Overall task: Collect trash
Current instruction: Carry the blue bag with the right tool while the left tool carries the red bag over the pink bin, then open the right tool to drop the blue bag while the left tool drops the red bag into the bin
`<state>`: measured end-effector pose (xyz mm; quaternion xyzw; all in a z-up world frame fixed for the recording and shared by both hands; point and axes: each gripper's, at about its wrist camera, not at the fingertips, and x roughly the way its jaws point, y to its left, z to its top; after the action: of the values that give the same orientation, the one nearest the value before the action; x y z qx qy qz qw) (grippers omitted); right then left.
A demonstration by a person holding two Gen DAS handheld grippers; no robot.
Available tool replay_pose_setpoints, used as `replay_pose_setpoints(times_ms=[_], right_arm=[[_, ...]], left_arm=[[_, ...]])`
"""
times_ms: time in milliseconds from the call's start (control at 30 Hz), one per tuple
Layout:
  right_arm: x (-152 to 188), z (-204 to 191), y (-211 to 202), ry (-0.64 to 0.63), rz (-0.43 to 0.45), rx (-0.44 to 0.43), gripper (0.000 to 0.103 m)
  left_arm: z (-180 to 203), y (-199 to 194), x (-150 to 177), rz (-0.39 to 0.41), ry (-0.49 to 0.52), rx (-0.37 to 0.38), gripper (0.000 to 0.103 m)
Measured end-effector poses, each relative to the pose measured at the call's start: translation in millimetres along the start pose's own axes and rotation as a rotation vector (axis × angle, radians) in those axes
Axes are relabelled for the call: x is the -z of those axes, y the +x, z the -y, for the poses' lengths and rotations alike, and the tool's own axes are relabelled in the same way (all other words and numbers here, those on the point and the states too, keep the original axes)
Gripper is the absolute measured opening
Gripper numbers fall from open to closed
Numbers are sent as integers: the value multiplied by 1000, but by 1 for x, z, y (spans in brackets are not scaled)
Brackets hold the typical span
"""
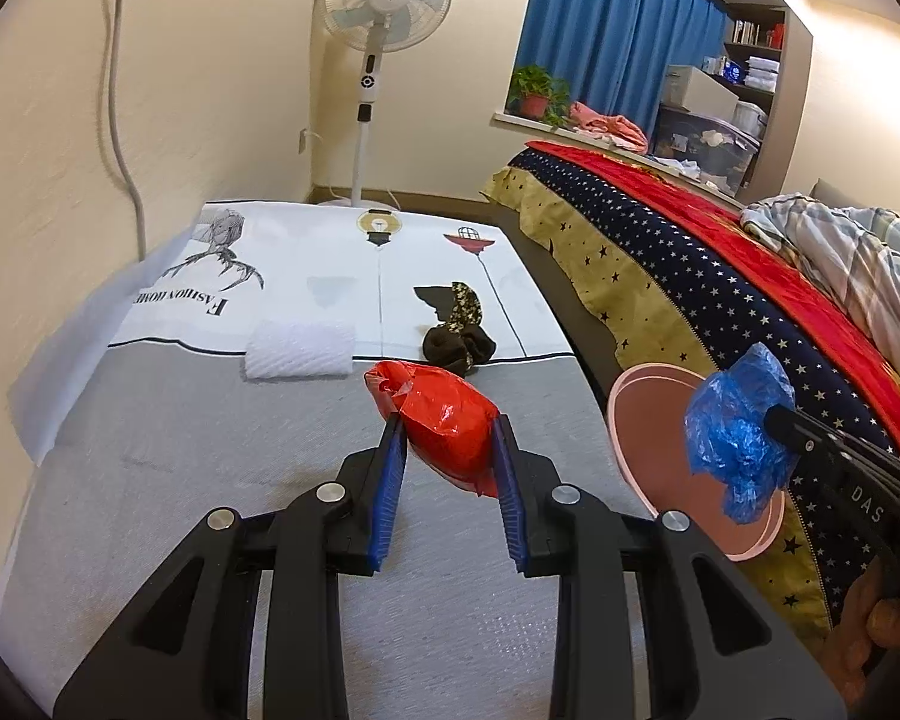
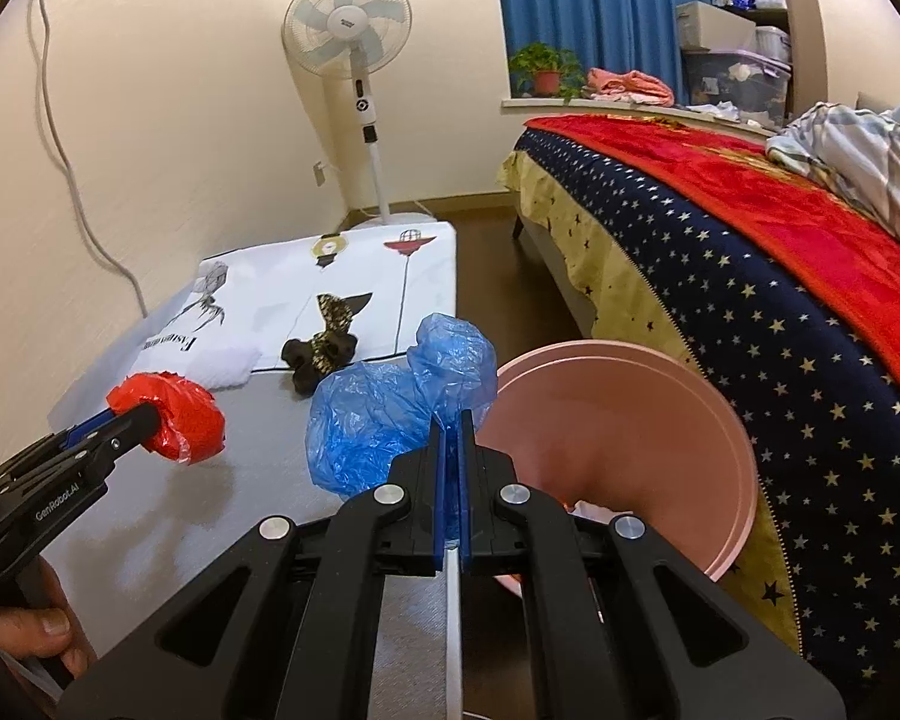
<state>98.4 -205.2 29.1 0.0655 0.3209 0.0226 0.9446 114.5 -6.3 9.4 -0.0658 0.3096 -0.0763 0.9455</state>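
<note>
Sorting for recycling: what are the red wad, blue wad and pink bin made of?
Red wad: thin glossy plastic film, crinkled with shiny highlights. Blue wad: thin translucent plastic film, wrinkled. Pink bin: seemingly rigid matte plastic, smooth rim.

glossy red plastic bag [image 1: 447,429], crinkled blue plastic bag [image 2: 384,405]
</note>
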Motion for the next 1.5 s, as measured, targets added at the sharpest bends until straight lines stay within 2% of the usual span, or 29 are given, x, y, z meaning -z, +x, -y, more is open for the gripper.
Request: replay_pose_setpoints(times_ms=[400, 900, 1500], right_arm=[[-8, 29, -5, 47, 41, 92, 3], [-17, 74, -11, 105, 71, 240, 3], [-14, 114, 1, 193, 48, 296, 3]], left_arm=[[29, 10, -5, 17, 39, 50, 29], [92, 35, -5, 25, 120, 152, 29], [151, 77, 0, -23, 211, 220, 29]])
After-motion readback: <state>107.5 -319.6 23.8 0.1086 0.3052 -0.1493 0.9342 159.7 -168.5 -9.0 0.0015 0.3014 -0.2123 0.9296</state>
